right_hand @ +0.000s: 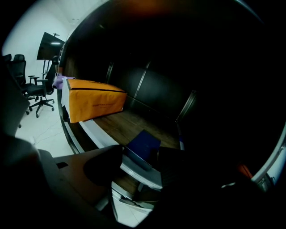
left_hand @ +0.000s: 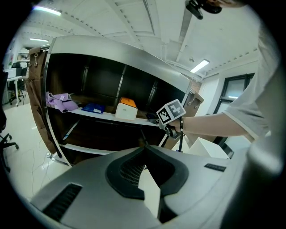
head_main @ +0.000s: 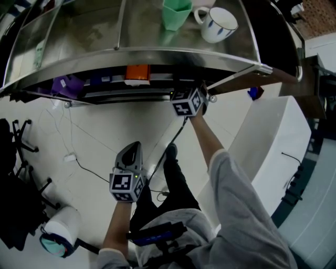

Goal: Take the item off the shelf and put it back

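A flat dark blue box [right_hand: 143, 144] lies at the front edge of the middle shelf board [right_hand: 129, 120], between the two jaws of my right gripper [right_hand: 140, 154]. The jaws stand close on either side of it and I see no pad pressing it. In the head view only the right gripper's marker cube [head_main: 188, 102] shows, with the jaws hidden under the steel shelf top [head_main: 131, 50]. An orange and white box [right_hand: 91, 99] stands further left on the same board. My left gripper [head_main: 132, 152] hangs low in front of the shelf, shut and empty.
A green cup [head_main: 176, 13] and a white mug [head_main: 218, 23] stand on the shelf top. A purple cloth [left_hand: 60, 100] and another blue item [left_hand: 93, 108] lie left on the shelf. Office chairs [right_hand: 38, 89] stand to the left, and a white unit [head_main: 268, 142] to the right.
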Tool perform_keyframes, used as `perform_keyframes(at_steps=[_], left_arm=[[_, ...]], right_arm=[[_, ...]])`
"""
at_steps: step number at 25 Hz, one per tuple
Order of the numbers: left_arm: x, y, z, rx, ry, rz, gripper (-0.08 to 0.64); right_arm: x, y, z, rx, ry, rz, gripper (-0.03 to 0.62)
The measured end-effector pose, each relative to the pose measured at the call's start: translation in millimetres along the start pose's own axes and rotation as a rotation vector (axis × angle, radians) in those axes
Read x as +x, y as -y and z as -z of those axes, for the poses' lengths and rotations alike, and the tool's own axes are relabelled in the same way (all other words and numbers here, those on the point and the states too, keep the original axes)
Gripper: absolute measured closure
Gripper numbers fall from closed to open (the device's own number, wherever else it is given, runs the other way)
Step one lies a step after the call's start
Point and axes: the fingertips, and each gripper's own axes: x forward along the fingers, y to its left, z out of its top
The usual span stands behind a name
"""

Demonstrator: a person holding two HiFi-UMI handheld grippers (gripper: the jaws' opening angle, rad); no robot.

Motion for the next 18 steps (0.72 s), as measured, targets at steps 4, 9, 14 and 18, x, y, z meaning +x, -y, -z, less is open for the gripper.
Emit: perform_keyframes(at_steps=[4, 9, 14, 18], left_arm=[[2, -1, -1, 0.001, -0.001, -0.001, 0.553], [5, -2, -3, 0.002, 0.000, -0.002, 0.553], [8, -3, -1, -0.001, -0.004, 0.001, 0.553], [10, -1, -2, -0.002, -0.007, 0.008, 0.553]], right_arm=[[-2, -6, -6, -0.043, 0.008, -0.016, 0.384], [-4, -11, -7, -0.102, 0.015, -0.017, 0.416], [-5, -12, -11, -0.130, 0.028, -0.020, 0.443], [-7, -11, -15, -0.149, 0.042, -0.018, 0.479]])
